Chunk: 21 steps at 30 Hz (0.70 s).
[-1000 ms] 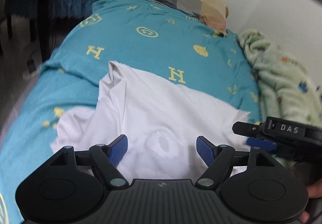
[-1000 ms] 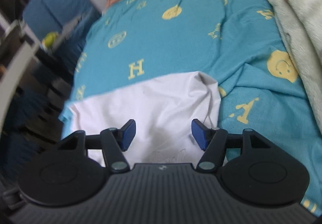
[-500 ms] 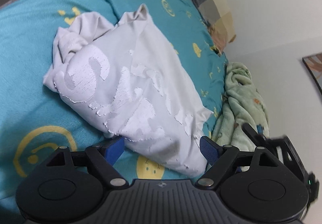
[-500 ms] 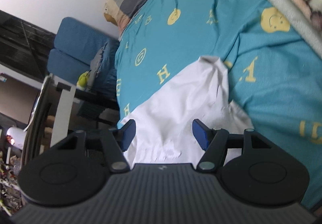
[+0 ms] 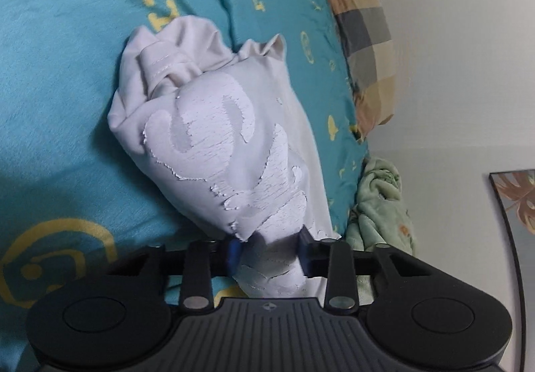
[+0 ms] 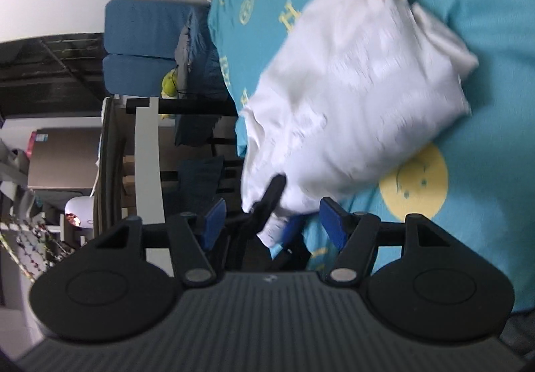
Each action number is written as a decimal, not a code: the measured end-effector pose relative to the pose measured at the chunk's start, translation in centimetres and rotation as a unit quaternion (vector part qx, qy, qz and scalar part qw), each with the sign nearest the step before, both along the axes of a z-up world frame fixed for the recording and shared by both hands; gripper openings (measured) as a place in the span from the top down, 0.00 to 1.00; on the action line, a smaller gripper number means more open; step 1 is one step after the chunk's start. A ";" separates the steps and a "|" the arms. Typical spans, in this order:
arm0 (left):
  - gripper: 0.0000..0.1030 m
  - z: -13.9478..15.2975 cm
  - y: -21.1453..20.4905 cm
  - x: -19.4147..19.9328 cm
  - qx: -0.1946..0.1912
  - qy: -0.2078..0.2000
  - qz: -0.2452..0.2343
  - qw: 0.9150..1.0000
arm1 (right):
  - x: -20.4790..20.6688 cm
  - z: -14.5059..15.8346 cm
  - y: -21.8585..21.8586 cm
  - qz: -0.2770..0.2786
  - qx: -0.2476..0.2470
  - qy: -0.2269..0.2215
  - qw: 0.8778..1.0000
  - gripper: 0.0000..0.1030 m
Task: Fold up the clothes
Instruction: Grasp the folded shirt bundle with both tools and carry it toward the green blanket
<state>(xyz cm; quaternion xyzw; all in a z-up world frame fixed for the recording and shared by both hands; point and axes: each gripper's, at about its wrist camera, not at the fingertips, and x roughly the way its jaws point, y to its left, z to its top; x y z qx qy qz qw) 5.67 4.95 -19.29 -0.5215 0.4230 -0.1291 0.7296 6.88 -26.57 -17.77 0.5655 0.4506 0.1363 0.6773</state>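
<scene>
Left wrist: my left gripper point(image 5: 269, 255) pinches the shirt point(image 5: 230, 144); right gripper point(image 6: 271, 224) hangs open, so that bunched grip might slip.

Bare bedspread point(image 5: 67, 77) flanks the shirt point(image 5: 227, 144); pillow point(image 5: 364, 47) bounds it.

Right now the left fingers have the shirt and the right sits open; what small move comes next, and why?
Probably close the right gripper on the white shirt's near edge. Its fingers are spread beside the left gripper, which alone pinches the bunched cloth.
</scene>
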 end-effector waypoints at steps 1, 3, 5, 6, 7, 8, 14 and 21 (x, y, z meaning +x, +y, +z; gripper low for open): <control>0.75 0.3 0.0 0.0 0.002 -0.010 0.000 1.000 | -0.1 -0.5 0.1 -0.004 0.011 0.011 1.000 0.37; 0.77 0.9 -0.1 0.0 0.002 -0.030 -0.001 1.000 | -0.2 -1.7 0.1 -0.022 0.038 0.036 0.998 0.37; 0.78 1.2 -0.1 0.1 -0.003 -0.040 0.000 0.999 | -0.4 -3.0 -0.2 -0.046 0.065 0.061 0.995 0.36; 0.79 1.3 -0.1 0.1 -0.005 -0.042 0.000 0.999 | -0.4 -3.4 -0.6 -0.067 0.073 0.069 0.993 0.35; 0.79 1.3 -0.1 0.1 -0.006 -0.042 0.000 0.999 | -0.4 -3.7 -1.0 -0.087 0.070 0.074 0.991 0.34; 0.79 1.2 0.0 0.1 -0.007 -0.040 0.001 0.999 | -0.3 -4.0 -1.5 -0.104 0.064 0.077 0.990 0.34; 0.78 0.7 0.0 0.0 0.004 -0.023 -0.001 1.000 | 0.3 -4.1 -1.6 -0.127 0.004 0.064 0.990 0.45; 0.54 0.2 -0.3 -0.3 -0.004 -0.001 -0.016 1.000 | 0.4 -3.1 -1.0 -0.116 -0.040 0.037 0.992 0.71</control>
